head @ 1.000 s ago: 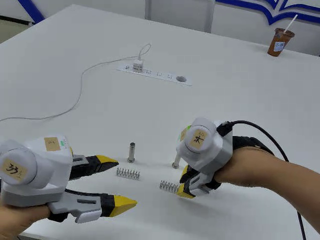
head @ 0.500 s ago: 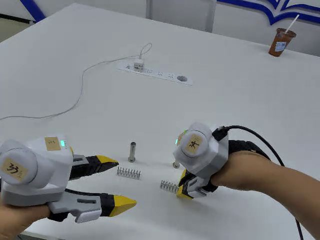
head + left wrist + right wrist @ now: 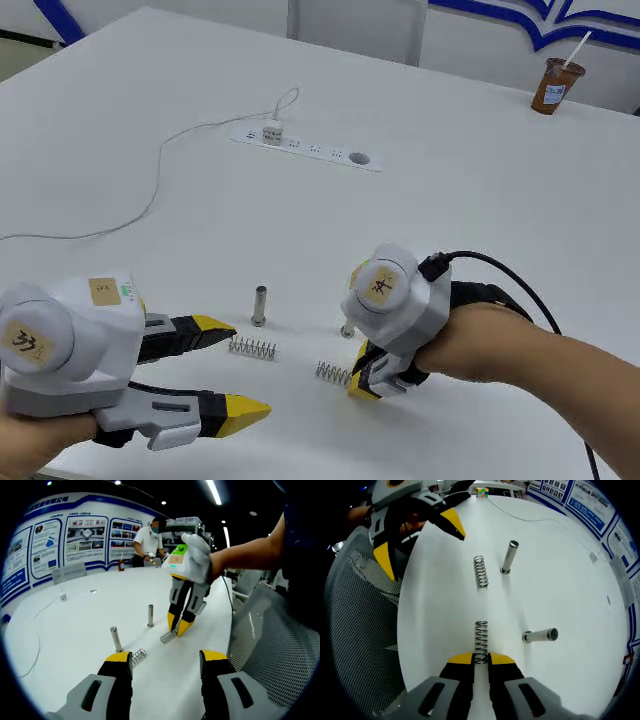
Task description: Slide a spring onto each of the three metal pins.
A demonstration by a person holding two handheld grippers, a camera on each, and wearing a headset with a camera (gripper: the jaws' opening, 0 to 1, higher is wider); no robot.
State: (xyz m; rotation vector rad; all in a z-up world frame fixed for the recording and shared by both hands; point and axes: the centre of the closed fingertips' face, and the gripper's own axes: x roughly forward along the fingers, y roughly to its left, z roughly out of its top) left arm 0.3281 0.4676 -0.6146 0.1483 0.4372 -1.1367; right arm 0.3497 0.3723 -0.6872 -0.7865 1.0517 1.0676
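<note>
Barely any change this last second: right claw (image 3: 480, 660) stays pinched on one end of a spring (image 3: 480, 637), lower middle, flat on the worktop (image 3: 570, 580). Left claw (image 3: 243, 368) hangs apart, lower left. Pins (image 3: 509, 556) still bare.

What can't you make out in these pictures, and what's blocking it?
Head view: the right gripper hides most of the pin behind it and one end of the gripped spring.
Right gripper view: that spring's end is buried between the fingertips.
Head view: the cup label is too small to read.
</note>
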